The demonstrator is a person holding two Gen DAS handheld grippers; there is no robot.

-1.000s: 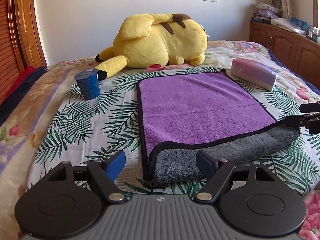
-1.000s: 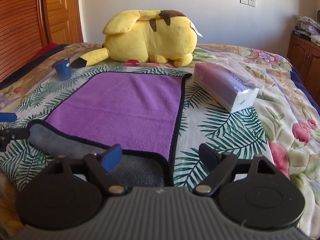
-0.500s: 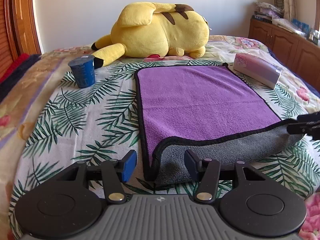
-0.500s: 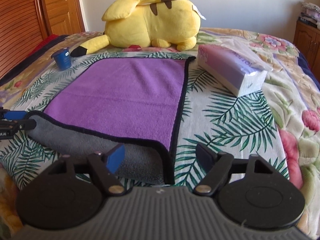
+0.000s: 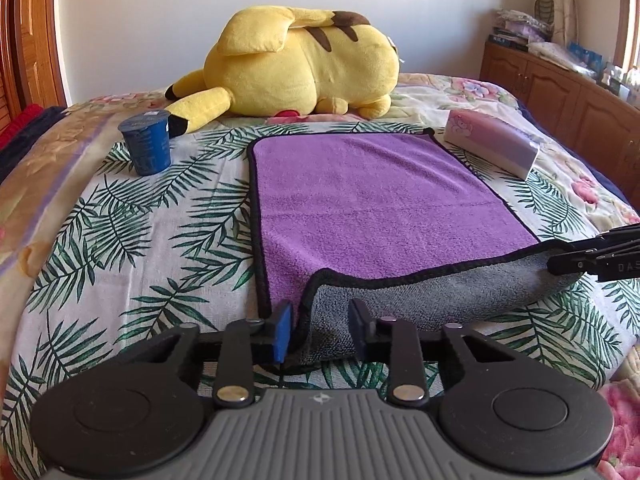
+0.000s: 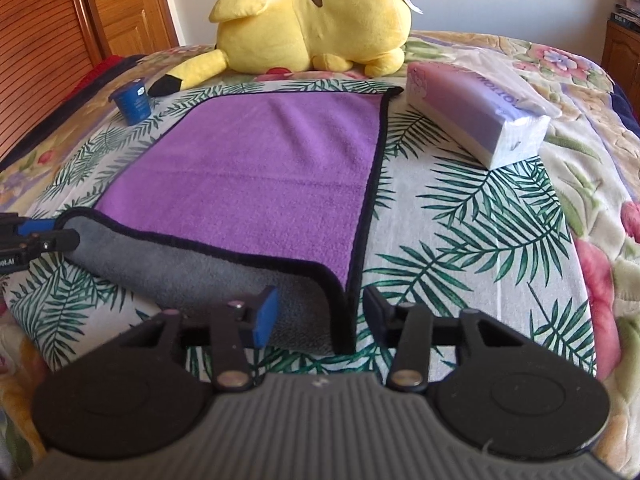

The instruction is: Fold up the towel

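A purple towel (image 5: pixel 368 200) with a black hem and grey underside lies flat on the bed; its near edge is turned over, showing a grey strip (image 5: pixel 440 296). My left gripper (image 5: pixel 320 330) is open, its fingers straddling the near left corner of the fold. In the right wrist view the towel (image 6: pixel 264 168) shows the same grey strip (image 6: pixel 192 268). My right gripper (image 6: pixel 316 312) is open around the near right corner. Each gripper shows at the other view's edge, the right one (image 5: pixel 596 258) and the left one (image 6: pixel 32 240).
A large yellow plush (image 5: pixel 296 64) lies beyond the towel. A blue cup (image 5: pixel 146 144) stands left of it, a tissue pack (image 5: pixel 492 144) right of it. The bedspread (image 5: pixel 140 240) has a leaf print. Wooden cabinets (image 5: pixel 560 96) stand to the right, wooden doors (image 6: pixel 60 12) to the left.
Both grippers have moved forward and down to the towel's near corners. Their jaws have narrowed around the folded grey edge, the left more than the right.
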